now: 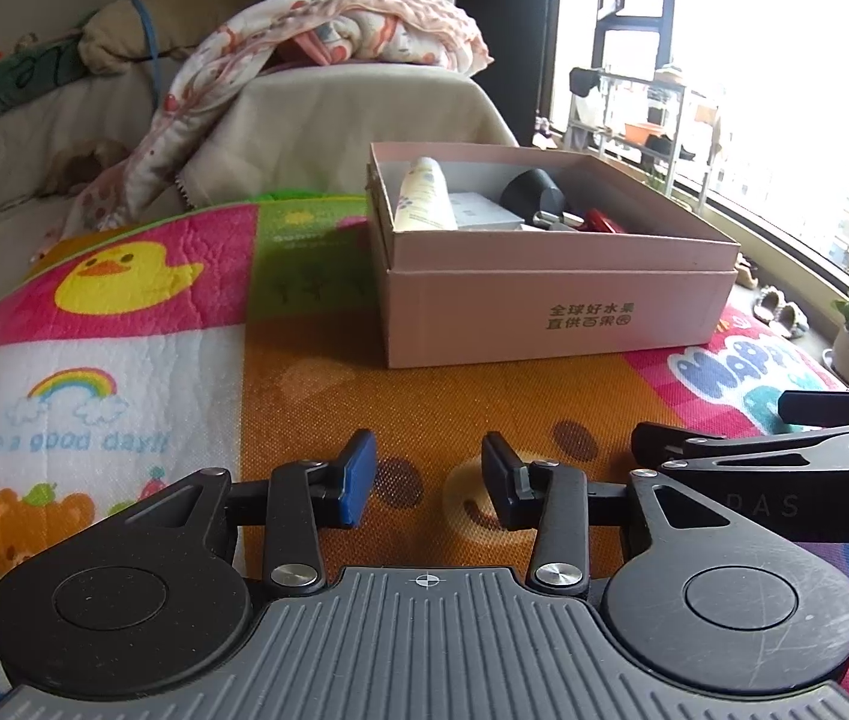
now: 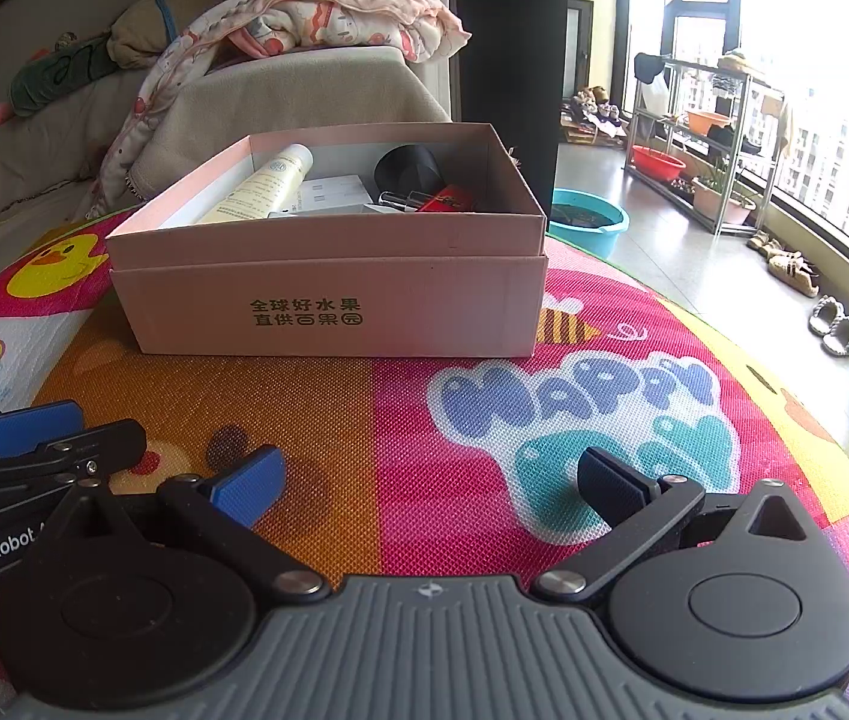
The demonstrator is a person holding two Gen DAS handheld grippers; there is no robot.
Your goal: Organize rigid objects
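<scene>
**On the play mat: 1 box, 2 idle grippers**

We list 1 pink box (image 2: 328, 294) holding a cream tube (image 2: 262, 186), black cup (image 2: 409, 165) and red item (image 2: 451, 199), gathered for tidiness. Left gripper (image 1: 429, 480) half-parted and right gripper (image 2: 430, 483) wide, both empty, hover short of it.

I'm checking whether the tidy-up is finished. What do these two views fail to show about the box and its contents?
- Box floor: the pink cardboard box hides it behind its near wall in both wrist views.
- Cream tube, lower end: cut off by that wall.
- Small metal item beside the red object: too small to identify.
- Black round object: partly hidden, type unclear.
- Mat behind the box: blocked.
</scene>
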